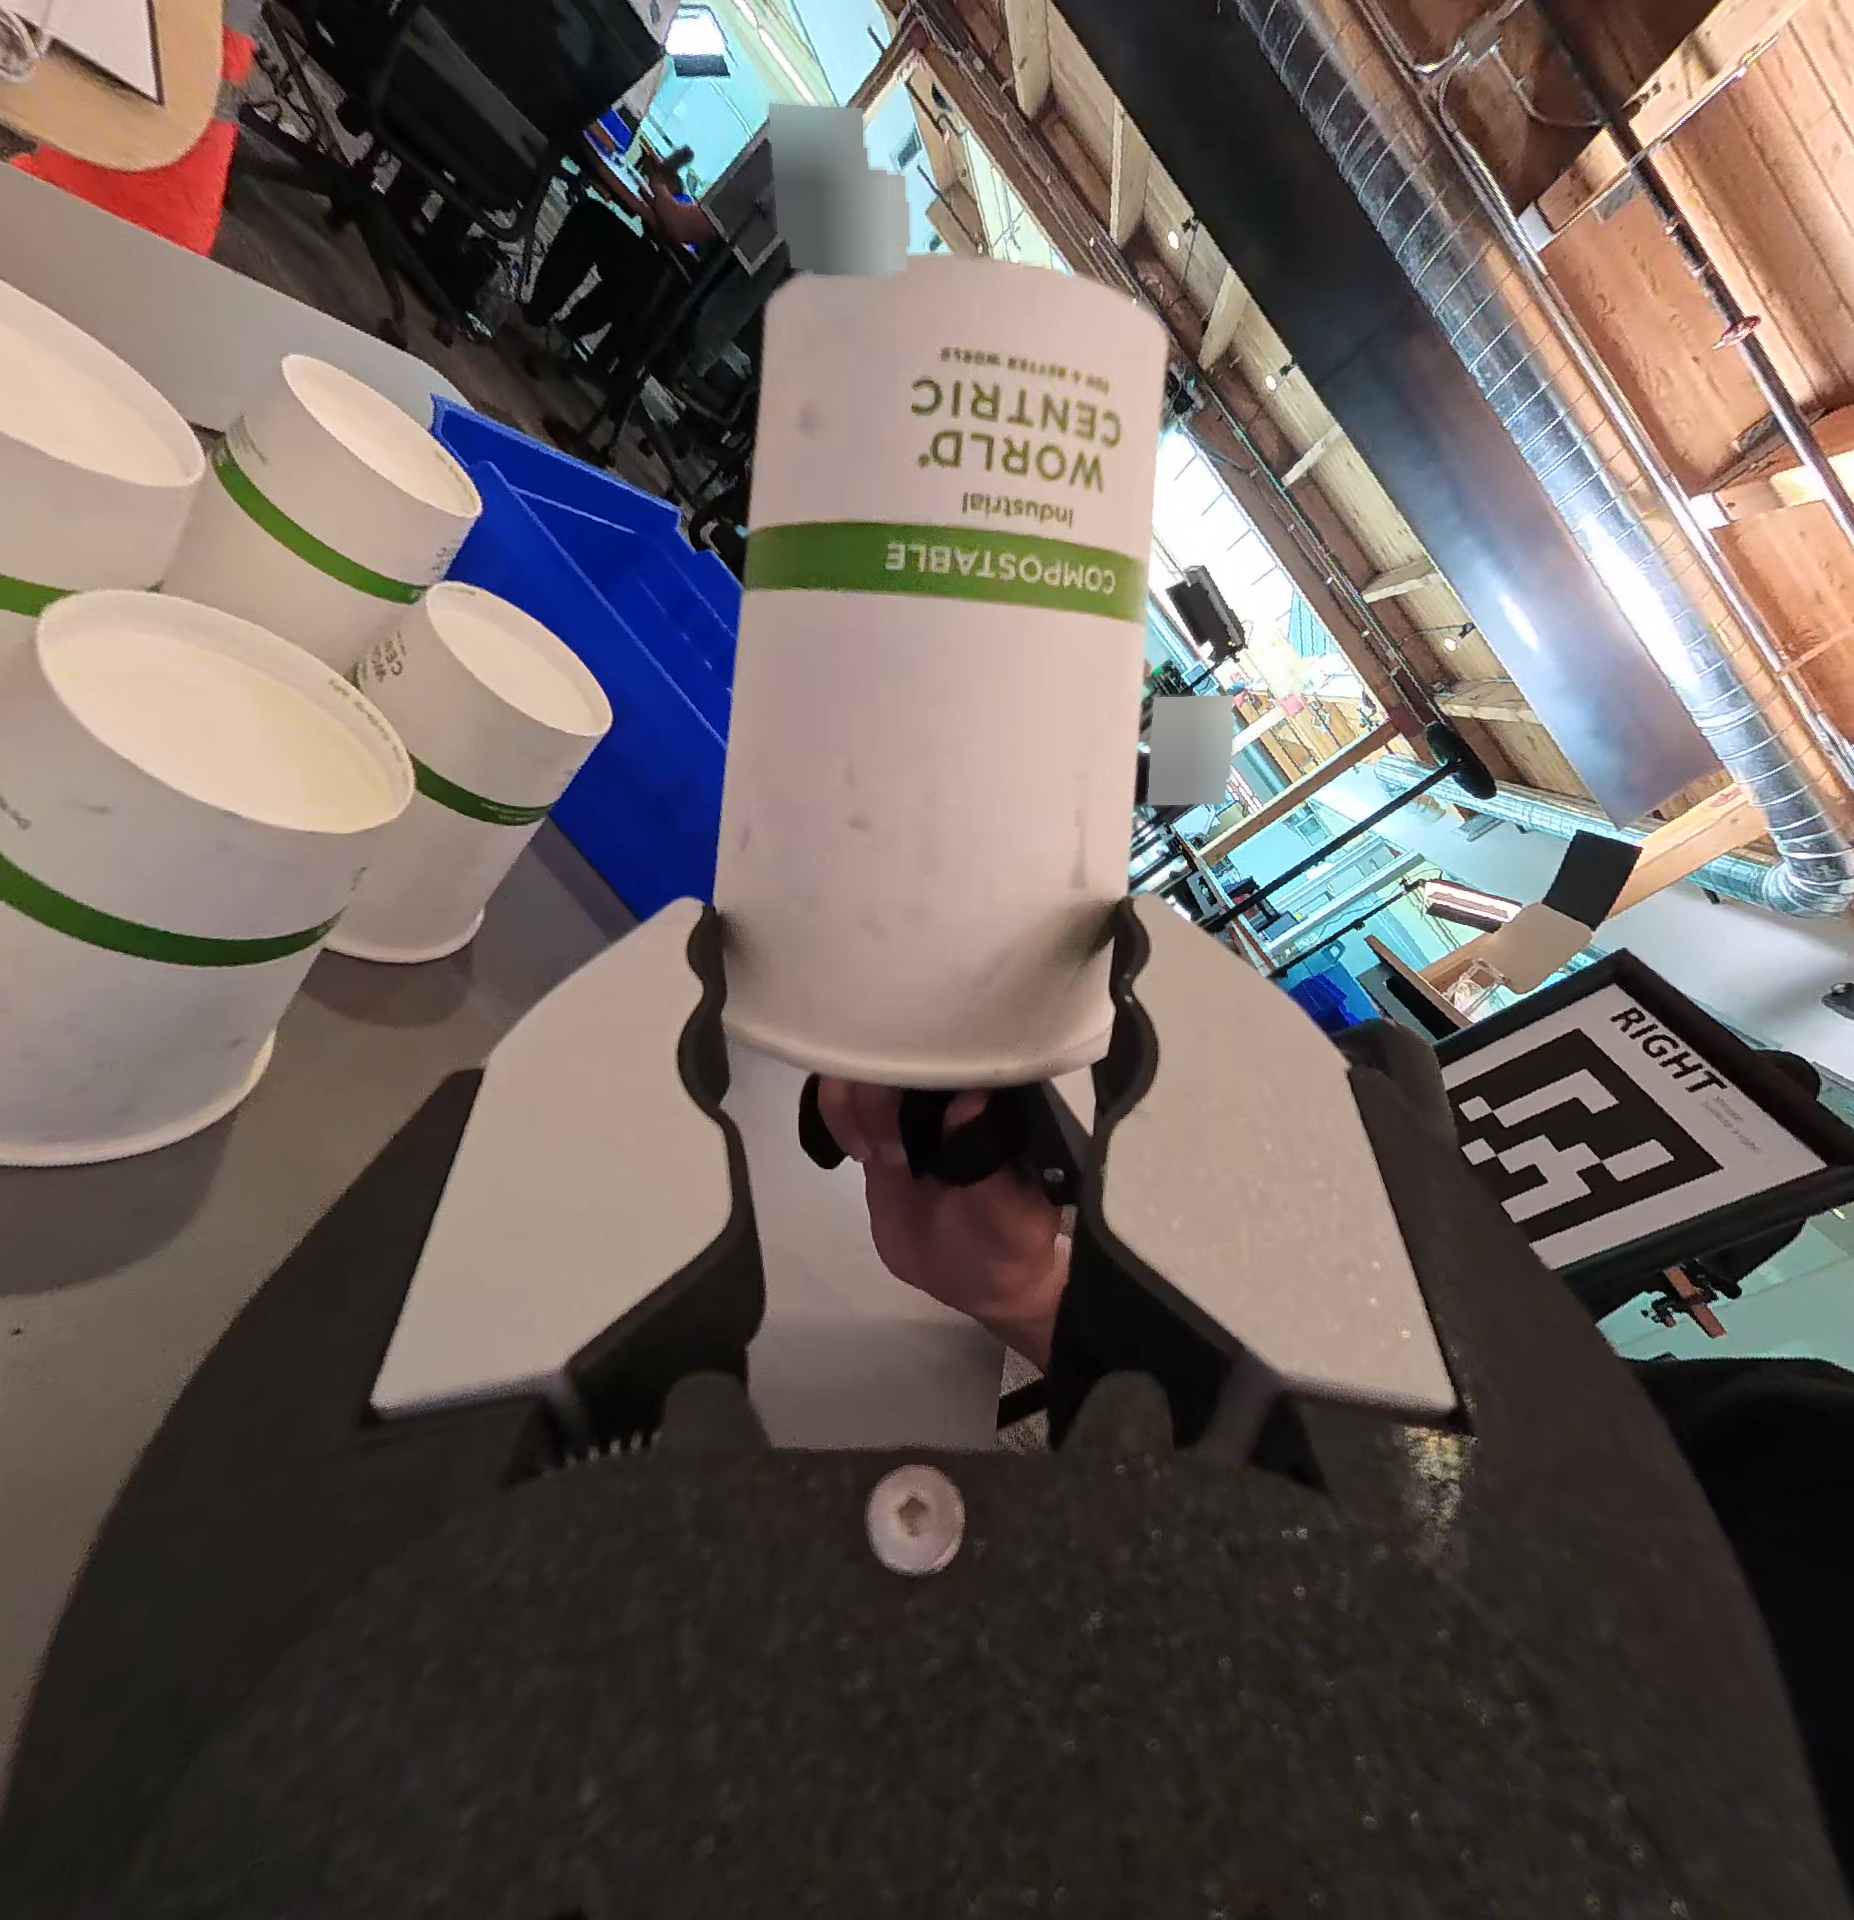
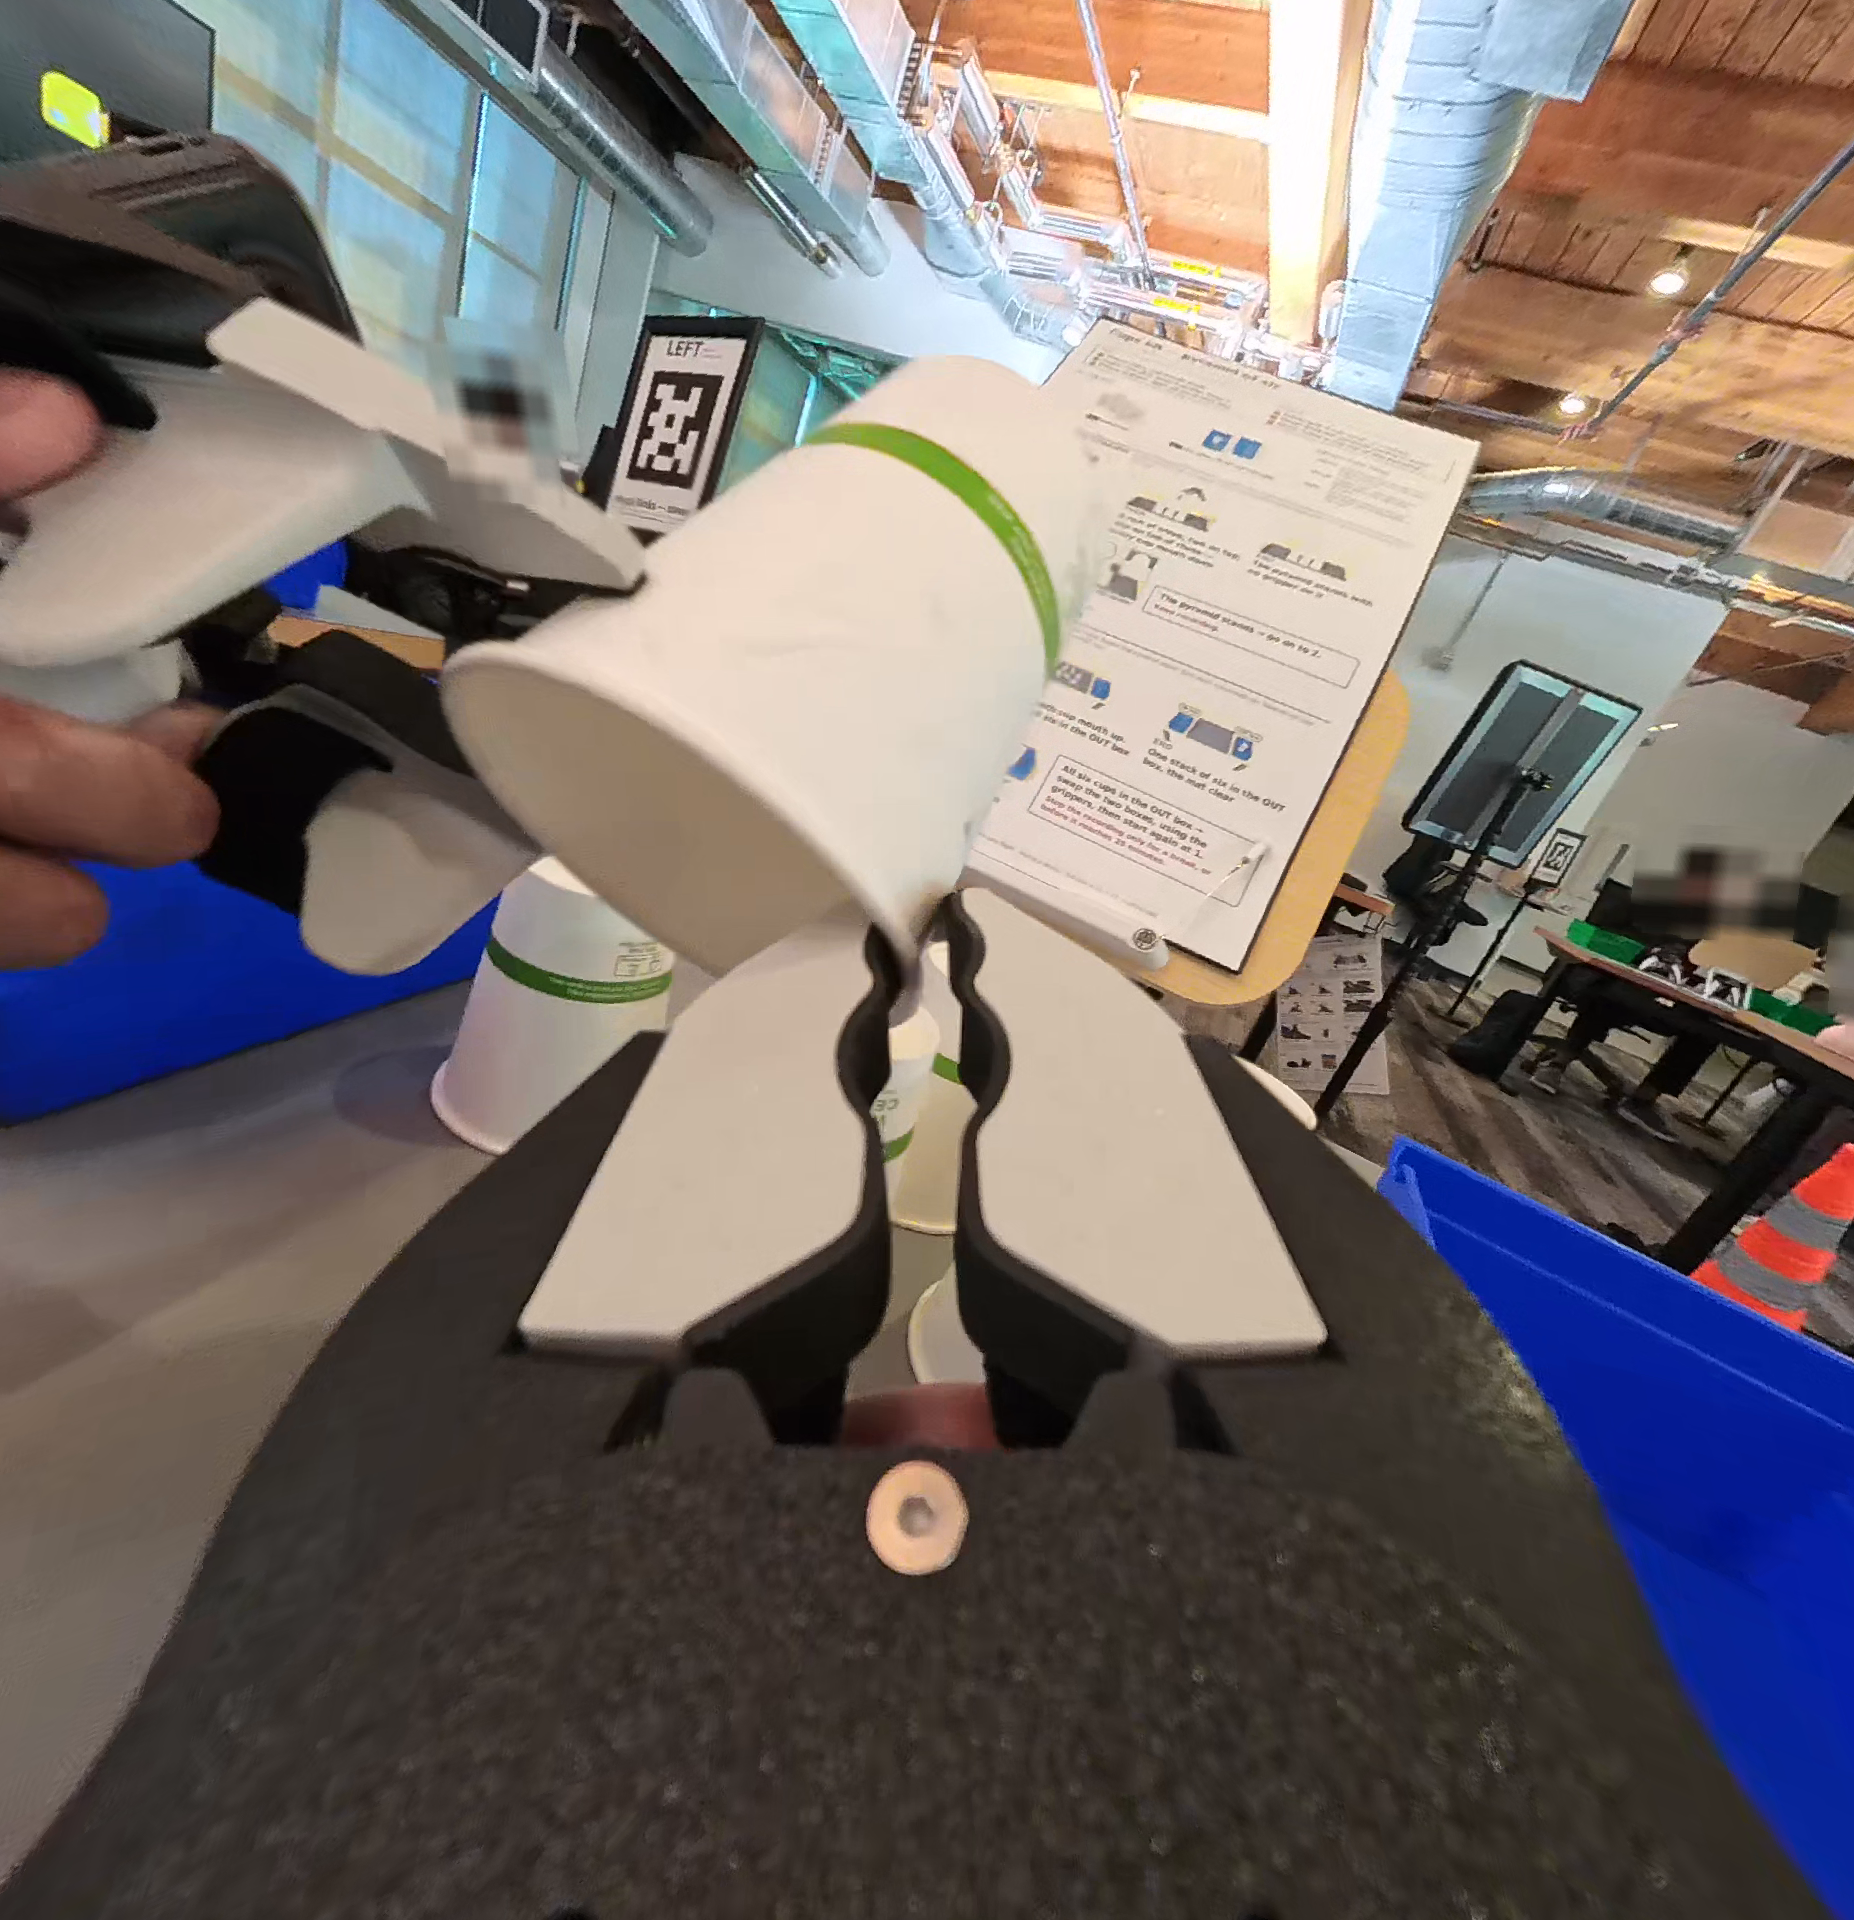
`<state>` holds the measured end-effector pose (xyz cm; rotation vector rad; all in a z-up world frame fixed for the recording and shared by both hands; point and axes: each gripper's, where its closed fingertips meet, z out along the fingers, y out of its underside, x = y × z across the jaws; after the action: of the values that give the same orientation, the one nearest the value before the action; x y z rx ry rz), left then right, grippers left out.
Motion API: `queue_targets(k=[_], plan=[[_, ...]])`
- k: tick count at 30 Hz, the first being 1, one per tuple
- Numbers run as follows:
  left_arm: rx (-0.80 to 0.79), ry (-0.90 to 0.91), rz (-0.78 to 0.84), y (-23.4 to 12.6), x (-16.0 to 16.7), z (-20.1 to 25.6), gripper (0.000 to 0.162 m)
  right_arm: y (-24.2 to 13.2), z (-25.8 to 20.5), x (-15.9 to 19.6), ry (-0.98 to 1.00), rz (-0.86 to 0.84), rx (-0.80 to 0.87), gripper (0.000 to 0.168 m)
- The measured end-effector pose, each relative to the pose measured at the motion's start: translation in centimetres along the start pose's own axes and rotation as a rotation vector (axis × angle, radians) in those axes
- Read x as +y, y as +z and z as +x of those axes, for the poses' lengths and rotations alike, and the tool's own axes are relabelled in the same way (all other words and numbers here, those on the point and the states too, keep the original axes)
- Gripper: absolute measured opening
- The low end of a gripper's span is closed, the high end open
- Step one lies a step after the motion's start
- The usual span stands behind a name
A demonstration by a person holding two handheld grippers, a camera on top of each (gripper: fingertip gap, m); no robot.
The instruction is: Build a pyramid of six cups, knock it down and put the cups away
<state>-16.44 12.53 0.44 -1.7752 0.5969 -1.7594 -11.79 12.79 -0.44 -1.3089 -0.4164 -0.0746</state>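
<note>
Left claw [image 1: 915, 966] grips the raised cup [image 1: 944, 665] by its sides; right claw [image 2: 918, 940] pinches its rim

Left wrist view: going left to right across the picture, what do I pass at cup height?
Cups standing mouth-down on the table → blue bin → held cup clamped near its rim by the left gripper → black-and-white marker board on the other gripper.

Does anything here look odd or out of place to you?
Yes: one paper cup is in the air, tilted, with both tongs on it. The left tongs clamp its sides near the rim, while the right tongs pinch the rim's edge. The other cups stand mouth-down on the table, nothing spilled.
</note>
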Motion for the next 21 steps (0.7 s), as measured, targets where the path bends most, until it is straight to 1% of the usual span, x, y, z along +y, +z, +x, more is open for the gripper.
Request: queue_targets(k=[3,8,10,11,12,13,14,15,16,17,18,19,20,21], plan=[[0.002,0.007,-0.037,0.4,0.8,0.0,0.070,0.0,0.7,0.1,0.018,0.000,0.014,0.002],[0.004,0.011,-0.054,0.6,1.2,-0.1,0.070,0.1,0.8,0.4,0.028,-0.006,-0.023,0.001],[-0.010,0.045,-0.058,0.4,1.3,-0.1,0.069,0.3,0.8,0.6,0.031,-0.015,-0.040,0.001],[-0.020,0.075,-0.064,0.1,1.4,-0.1,0.065,0.3,1.2,0.5,0.033,-0.018,-0.039,0.001],[-0.041,0.107,-0.066,-0.3,1.5,-0.1,0.066,0.3,1.9,0.2,0.032,-0.017,-0.037,0.001],[-0.072,0.145,-0.067,-0.9,1.7,-0.2,0.072,0.4,3.3,-0.5,0.024,-0.021,-0.032,0.002],[-0.105,0.188,-0.071,-1.6,2.0,-0.1,0.077,0.6,5.3,-1.4,0.000,-0.042,-0.024,0.002],[-0.143,0.230,-0.080,-2.2,2.6,-0.1,0.080,0.9,8.2,-2.3,-0.036,-0.086,0.005,0.002],[-0.185,0.270,-0.096,-3.0,3.5,-0.2,0.080,1.2,11.7,-3.0,-0.046,-0.147,0.025,0.001],[-0.227,0.307,-0.112,-3.7,4.7,-0.4,0.080,1.6,14.9,-3.2,-0.014,-0.253,-0.005,0.001],[-0.269,0.348,-0.125,-4.4,6.0,-0.6,0.079,2.0,17.5,-2.4,0.044,-0.421,-0.074,0.001],[-0.313,0.393,-0.132,-5.1,7.2,-1.0,0.078,1.8,20.0,-1.0,0.101,-0.624,-0.145,0.001],[-0.362,0.440,-0.127,-6.0,8.1,-1.5,0.076,1.2,22.7,0.4,0.112,-0.821,-0.177,0.001],[-0.407,0.473,-0.116,-6.7,8.6,-1.8,0.072,0.6,25.5,1.7,0.063,-0.998,-0.188,0.002]])
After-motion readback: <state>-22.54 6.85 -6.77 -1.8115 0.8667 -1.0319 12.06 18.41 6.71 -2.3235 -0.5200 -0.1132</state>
